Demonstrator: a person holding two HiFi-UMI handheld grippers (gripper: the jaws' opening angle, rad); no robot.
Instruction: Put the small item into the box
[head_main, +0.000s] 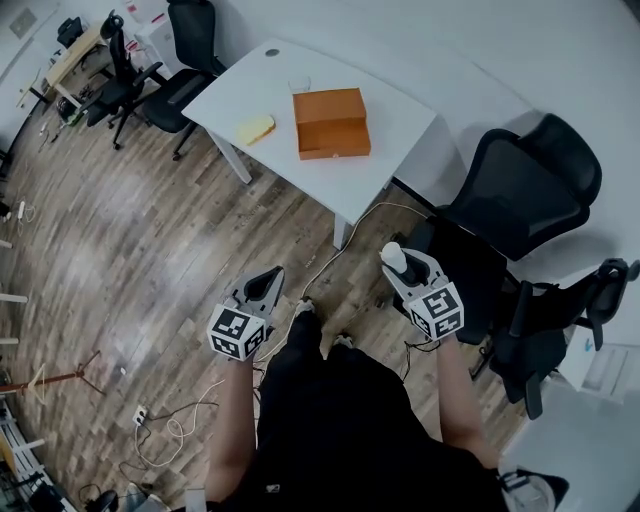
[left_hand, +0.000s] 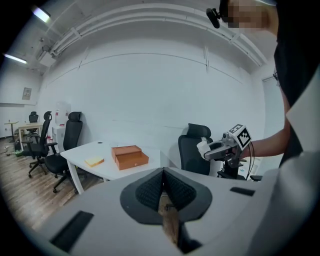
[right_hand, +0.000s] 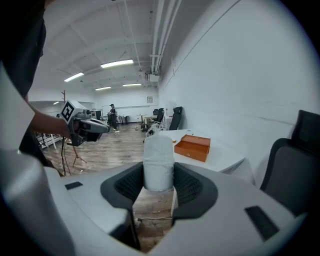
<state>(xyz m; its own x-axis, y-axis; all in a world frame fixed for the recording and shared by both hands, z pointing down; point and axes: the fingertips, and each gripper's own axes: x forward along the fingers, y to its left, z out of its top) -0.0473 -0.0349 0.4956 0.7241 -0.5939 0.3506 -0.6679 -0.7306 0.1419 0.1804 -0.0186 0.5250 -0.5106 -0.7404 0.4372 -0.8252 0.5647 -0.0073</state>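
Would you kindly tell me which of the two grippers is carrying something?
The right gripper: its fingers clamp a small white cylindrical item, while the left gripper has its fingers shut together on nothing.

right tool (head_main: 392, 264): white item (head_main: 393, 255) gripped | box (head_main: 331, 122) (orange) on table (head_main: 392, 108)

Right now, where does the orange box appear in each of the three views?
Head view: orange box at top centre, on the white table.
Left gripper view: orange box left of centre, mid-height.
Right gripper view: orange box right of centre, just beyond the held white roll.
Shared landmark: the white table under it, in all three views.
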